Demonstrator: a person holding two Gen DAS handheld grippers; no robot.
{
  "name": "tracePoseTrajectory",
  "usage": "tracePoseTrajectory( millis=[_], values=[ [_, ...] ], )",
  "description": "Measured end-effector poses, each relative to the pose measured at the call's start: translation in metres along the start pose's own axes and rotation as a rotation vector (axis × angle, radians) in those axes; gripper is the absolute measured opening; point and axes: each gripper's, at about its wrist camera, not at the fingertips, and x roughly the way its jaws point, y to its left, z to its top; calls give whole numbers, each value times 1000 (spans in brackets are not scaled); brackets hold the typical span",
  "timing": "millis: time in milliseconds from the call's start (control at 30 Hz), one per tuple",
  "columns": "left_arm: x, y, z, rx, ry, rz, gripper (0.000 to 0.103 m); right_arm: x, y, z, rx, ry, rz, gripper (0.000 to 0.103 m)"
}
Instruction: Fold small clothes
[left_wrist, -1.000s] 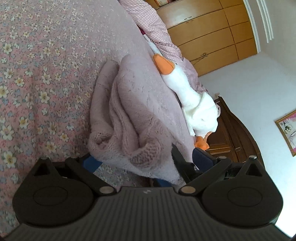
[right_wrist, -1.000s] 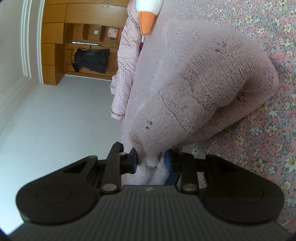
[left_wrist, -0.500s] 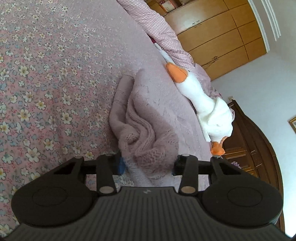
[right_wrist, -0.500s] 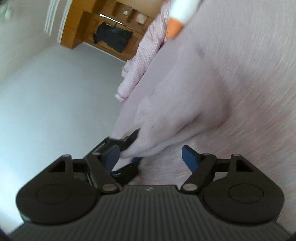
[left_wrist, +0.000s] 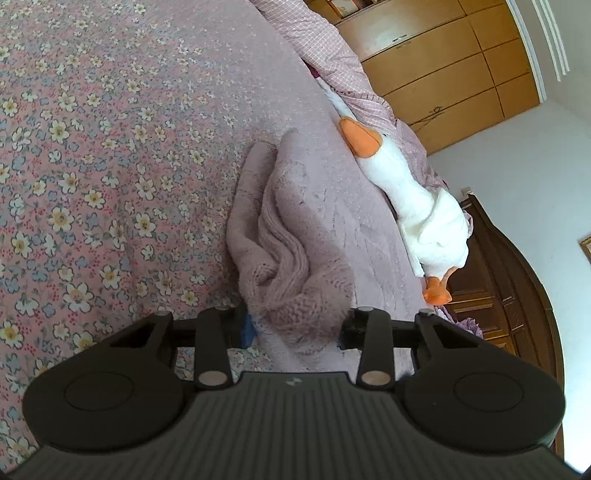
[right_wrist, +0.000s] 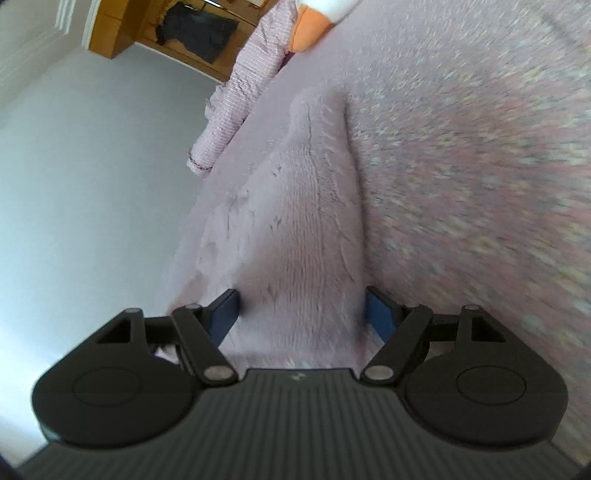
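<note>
Left wrist view: left gripper (left_wrist: 293, 328) clamps a bunched fold of the lilac knit sweater (left_wrist: 295, 236), which lies on the floral bedspread (left_wrist: 92, 147) beside a plush goose (left_wrist: 417, 206). Right gripper (right_wrist: 303, 310), fingers spread wide, straddles the sweater loosely.

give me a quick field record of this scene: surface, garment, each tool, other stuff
surface: floral bedspread
garment: lilac knit sweater, bunched, lying on the bedspread
left tool: knit bunched between its fingers, grip unclear
right tool: open, fingers either side of the sweater
other: white plush goose beside the sweater; wooden wardrobe behind
</note>
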Motion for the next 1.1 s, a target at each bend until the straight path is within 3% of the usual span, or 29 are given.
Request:
tracePoseTrajectory(
  millis=[133,267,400,467,500,633,800,1100],
  values=[
    [0,5,2,-21,4,-3,43,16,3,9,46,4,31,77],
    [-3,10,3,-44,10,-8,43,4,-5,3,69,39,91,73],
    [-3,11,1,-42,10,-6,43,-4,-10,-4,104,12,111,71],
    [-2,9,0,-34,11,-2,43,-4,-9,-5,116,9,92,64],
    [-3,9,0,-34,11,-2,43,-1,-6,-4,109,14,81,55],
    [-4,12,3,-54,23,-21,41,-5,-6,-3,125,-23,114,47],
    [-25,-6,3,2,18,-39,38,-22,9,-7,119,-59,147,45],
    [-70,-40,-5,-53,-2,-108,38,-69,59,4,50,-64,168,45]
  ],
)
